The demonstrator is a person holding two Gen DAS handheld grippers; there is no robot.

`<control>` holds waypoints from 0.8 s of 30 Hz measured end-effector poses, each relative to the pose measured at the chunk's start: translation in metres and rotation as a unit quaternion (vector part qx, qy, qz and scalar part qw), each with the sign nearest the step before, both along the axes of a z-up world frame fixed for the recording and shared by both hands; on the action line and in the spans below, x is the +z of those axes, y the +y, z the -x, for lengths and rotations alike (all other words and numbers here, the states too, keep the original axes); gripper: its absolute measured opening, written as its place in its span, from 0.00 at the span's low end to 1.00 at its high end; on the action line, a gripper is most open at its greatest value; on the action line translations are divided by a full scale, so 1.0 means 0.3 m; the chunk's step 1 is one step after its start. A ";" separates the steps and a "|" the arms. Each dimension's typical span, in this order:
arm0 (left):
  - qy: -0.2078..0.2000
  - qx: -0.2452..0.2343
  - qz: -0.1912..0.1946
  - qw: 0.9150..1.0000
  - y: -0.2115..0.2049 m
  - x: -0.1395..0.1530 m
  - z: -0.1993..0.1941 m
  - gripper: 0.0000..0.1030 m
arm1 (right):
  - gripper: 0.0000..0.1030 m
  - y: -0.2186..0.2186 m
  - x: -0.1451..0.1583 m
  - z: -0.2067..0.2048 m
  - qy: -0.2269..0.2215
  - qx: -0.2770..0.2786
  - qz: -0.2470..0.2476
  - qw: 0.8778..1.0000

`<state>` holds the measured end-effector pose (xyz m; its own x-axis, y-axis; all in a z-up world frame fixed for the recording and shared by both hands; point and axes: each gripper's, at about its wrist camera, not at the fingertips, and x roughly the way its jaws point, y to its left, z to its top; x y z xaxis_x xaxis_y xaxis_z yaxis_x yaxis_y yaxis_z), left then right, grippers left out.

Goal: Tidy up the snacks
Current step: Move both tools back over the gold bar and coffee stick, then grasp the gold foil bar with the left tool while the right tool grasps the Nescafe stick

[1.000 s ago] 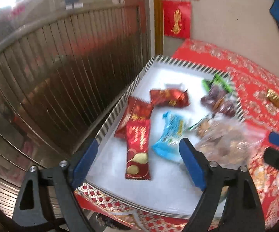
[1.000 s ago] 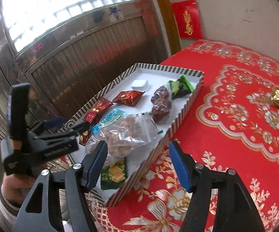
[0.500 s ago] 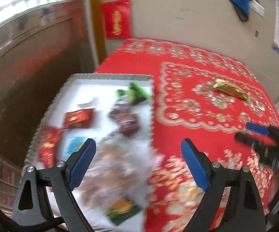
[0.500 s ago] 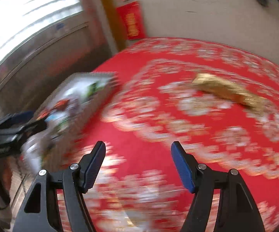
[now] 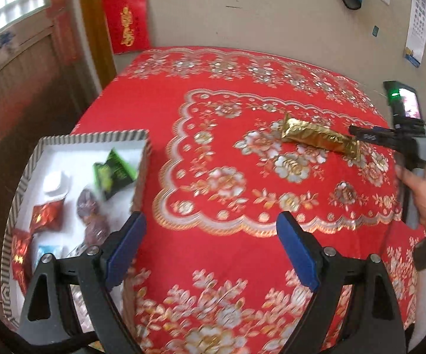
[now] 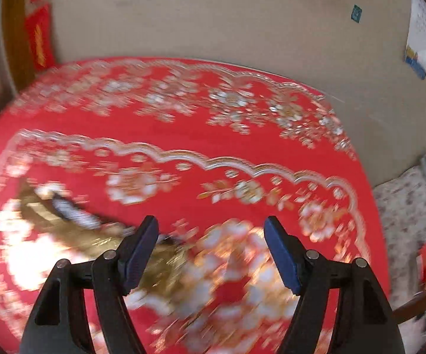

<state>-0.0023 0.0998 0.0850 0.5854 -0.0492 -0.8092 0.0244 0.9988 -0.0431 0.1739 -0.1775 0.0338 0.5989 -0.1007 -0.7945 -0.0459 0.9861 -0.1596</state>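
A long gold snack packet (image 5: pixel 319 138) lies on the red flowered tablecloth (image 5: pixel 213 153), right of the middle. A striped-rim tray (image 5: pixel 109 135) at the left holds a green packet (image 5: pixel 114 171), red packets (image 5: pixel 46 216), dark wrapped sweets (image 5: pixel 90 209) and a blue packet (image 5: pixel 46 253). My left gripper (image 5: pixel 210 247) is open over bare cloth beside the tray. My right gripper (image 6: pixel 211 250) has its jaws opening with nothing between them. In the blurred right wrist view the gold packet (image 6: pixel 74 230) lies just left of its left finger. A hand (image 5: pixel 422 194) holds that gripper near the packet's right end.
A beige wall with red paper banners (image 5: pixel 125 23) and a calendar (image 5: pixel 416 35) rises behind the table. A wooden door frame (image 5: pixel 94 29) stands at the back left. The table's right edge drops to a flowered fabric (image 6: pixel 404 206).
Both views have swung right, from the tray to the tablecloth. The right gripper has travelled over to the gold packet and its jaws stand wider.
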 end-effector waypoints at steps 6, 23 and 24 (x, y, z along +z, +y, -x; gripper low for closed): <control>-0.001 -0.013 -0.020 1.000 -0.051 0.004 -0.089 0.87 | 0.72 0.081 -0.006 0.147 0.043 0.114 -0.077 0.990; 0.077 -0.041 0.050 0.995 -0.416 -0.126 -0.337 0.87 | 0.73 -0.106 0.113 0.290 0.008 0.082 -0.122 0.989; 0.085 -0.039 0.061 0.994 -0.434 -0.148 -0.353 0.87 | 0.75 -0.110 0.119 0.281 0.002 0.086 -0.124 0.989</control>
